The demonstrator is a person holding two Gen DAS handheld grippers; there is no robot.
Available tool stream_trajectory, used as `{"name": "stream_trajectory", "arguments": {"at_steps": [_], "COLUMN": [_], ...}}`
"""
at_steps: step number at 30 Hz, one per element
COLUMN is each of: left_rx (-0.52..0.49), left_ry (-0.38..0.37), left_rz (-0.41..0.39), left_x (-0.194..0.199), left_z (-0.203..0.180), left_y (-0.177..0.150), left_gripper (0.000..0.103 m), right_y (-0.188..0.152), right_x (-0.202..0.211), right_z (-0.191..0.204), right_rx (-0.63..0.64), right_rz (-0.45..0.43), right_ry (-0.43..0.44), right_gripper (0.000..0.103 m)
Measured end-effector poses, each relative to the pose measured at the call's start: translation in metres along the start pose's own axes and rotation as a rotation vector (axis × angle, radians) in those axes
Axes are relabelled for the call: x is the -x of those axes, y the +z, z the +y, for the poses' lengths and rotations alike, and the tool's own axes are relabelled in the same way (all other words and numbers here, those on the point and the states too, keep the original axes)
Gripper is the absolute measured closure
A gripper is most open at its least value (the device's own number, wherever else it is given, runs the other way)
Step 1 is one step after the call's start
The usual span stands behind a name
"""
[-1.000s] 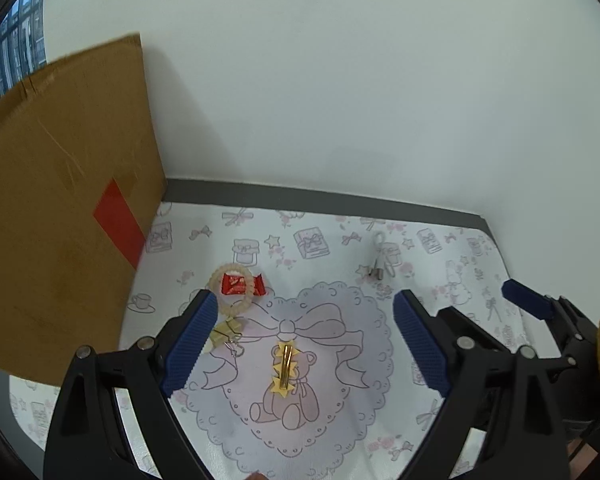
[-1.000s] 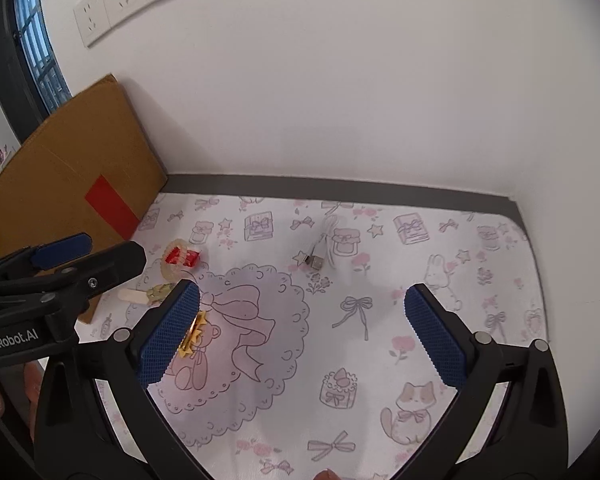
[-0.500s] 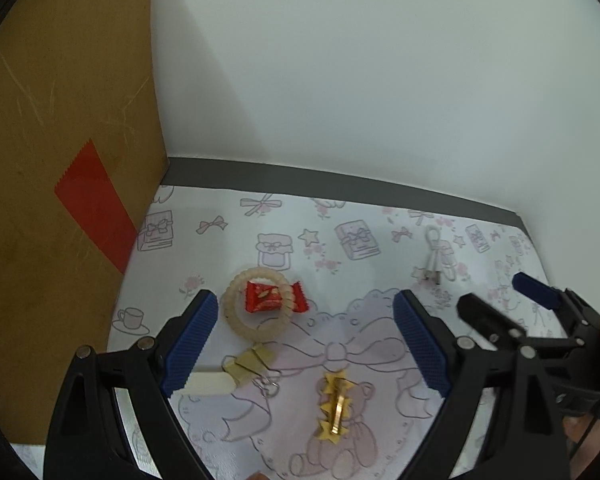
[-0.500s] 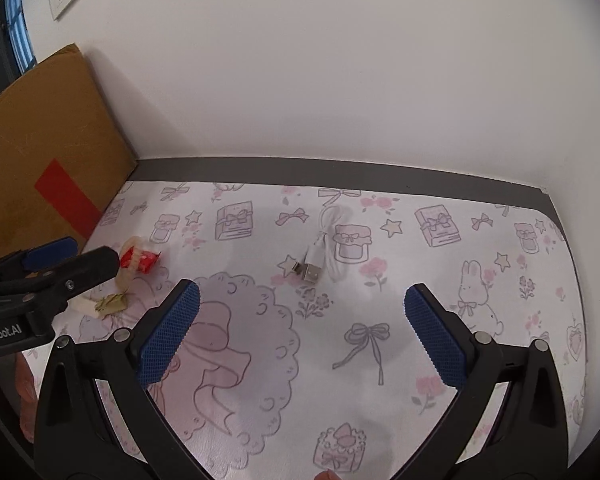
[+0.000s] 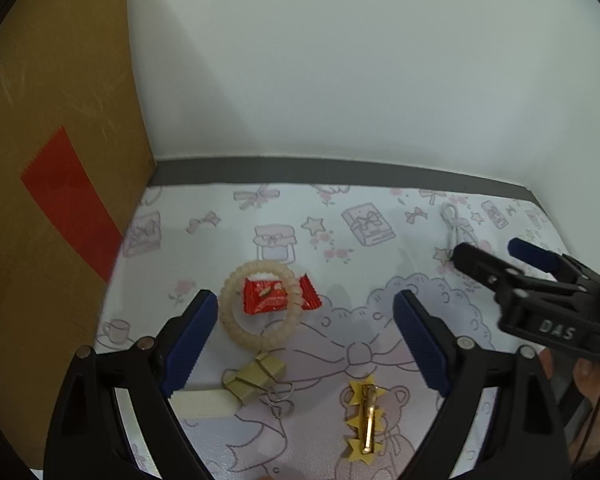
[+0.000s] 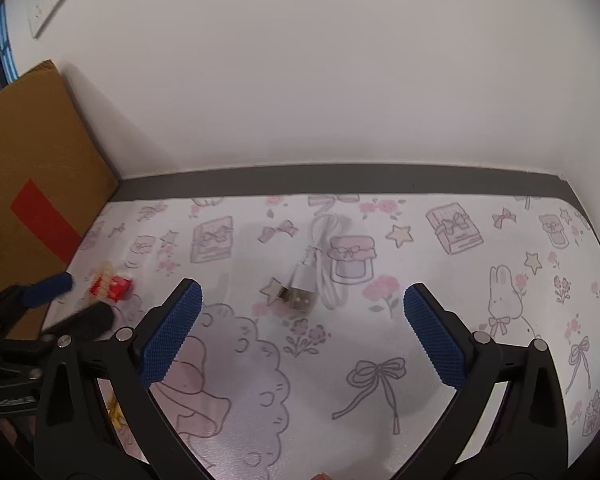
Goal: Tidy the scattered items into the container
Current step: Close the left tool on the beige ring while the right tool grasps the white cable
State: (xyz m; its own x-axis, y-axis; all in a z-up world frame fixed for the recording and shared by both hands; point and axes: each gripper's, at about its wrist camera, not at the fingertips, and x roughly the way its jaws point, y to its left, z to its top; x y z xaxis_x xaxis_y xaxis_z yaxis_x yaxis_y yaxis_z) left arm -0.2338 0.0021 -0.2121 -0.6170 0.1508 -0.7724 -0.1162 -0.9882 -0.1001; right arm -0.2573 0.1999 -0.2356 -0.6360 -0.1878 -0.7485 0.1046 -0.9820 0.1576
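The left gripper is spread wide and holds nothing. Closest to it, low between its fingers, lies a gold star-edged hair clip. Just left of that are olive-green metal binder clips and a pale cream flat stick, which sits under the left finger. A bit farther on, right between the fingertips, is a bumpy cream rubber ring with a small red sweet wrapper lying in it. The right gripper is spread wide too and is empty. Just past its fingertips, in the middle of the gap, lies a white USB cable with its silver plug pointing back at the gripper. All these things lie on the bench, on a white mat with pink drawings. Far off to the left stands a brown cardboard sheet with red tape. No container shows in either view. This looks like the reaching step. Next, I think, each gripper must go down and close, the left on the ring and the right on the cable.
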Motion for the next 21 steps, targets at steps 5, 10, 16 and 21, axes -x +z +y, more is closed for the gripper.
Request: {"name": "stream_trajectory", "arguments": {"at_steps": [5, 10, 16, 21], "left_rx": [0.014, 0.006, 0.000, 0.048], "left_ry": [0.002, 0.018, 0.036, 0.032], "left_rz": [0.020, 0.043, 0.032, 0.068], "left_x": [-0.006, -0.016, -0.011, -0.015], "left_z": [0.000, -0.004, -0.002, 0.008], "left_y": [-0.007, -0.018, -0.017, -0.017], "left_gripper": [0.034, 0.056, 0.078, 0.084], "right_y": [-0.003, -0.003, -0.004, -0.004], "right_x": [-0.007, -0.004, 0.001, 0.000], "right_z": [-0.007, -0.009, 0.003, 0.003], "right_rx": [-0.021, -0.026, 0.041, 0.046], "right_rz": [0.018, 0.007, -0.006, 0.013], "right_ry": [-0.008, -0.033, -0.051, -0.063], "right_gripper": [0.015, 0.035, 0.061, 0.080]}}
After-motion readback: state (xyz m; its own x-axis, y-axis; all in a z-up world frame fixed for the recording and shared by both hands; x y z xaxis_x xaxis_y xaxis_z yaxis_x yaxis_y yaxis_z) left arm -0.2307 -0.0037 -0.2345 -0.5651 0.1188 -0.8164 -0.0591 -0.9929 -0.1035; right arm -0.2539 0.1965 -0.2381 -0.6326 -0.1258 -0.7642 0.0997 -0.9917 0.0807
